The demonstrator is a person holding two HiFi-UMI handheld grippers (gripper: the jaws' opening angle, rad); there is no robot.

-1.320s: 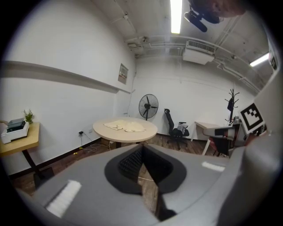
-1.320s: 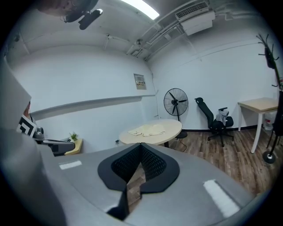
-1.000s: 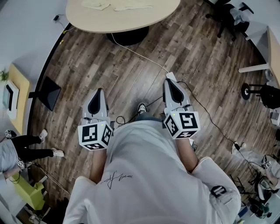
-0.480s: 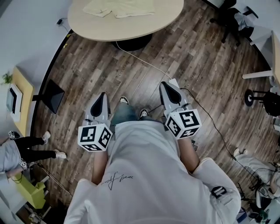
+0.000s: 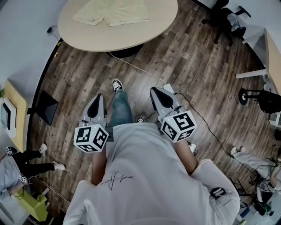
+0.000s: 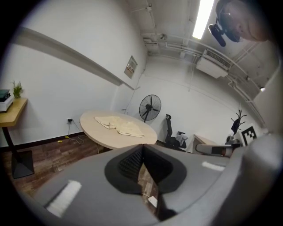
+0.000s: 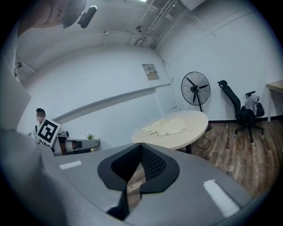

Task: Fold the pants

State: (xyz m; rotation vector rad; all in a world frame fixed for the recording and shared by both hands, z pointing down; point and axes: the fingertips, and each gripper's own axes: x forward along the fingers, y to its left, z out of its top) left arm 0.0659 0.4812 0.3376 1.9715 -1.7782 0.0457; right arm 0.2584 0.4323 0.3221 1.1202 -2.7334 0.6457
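Wood floor (image 5: 193, 57), round table (image 5: 101, 37)

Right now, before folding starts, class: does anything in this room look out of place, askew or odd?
Two things. The pants lie rumpled on the round table, not spread flat. A white cable trails loose across the wood floor from under the table, a likely trip hazard.

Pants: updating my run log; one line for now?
pants: on table | left tool: shut, empty | right tool: shut, empty | neither at table
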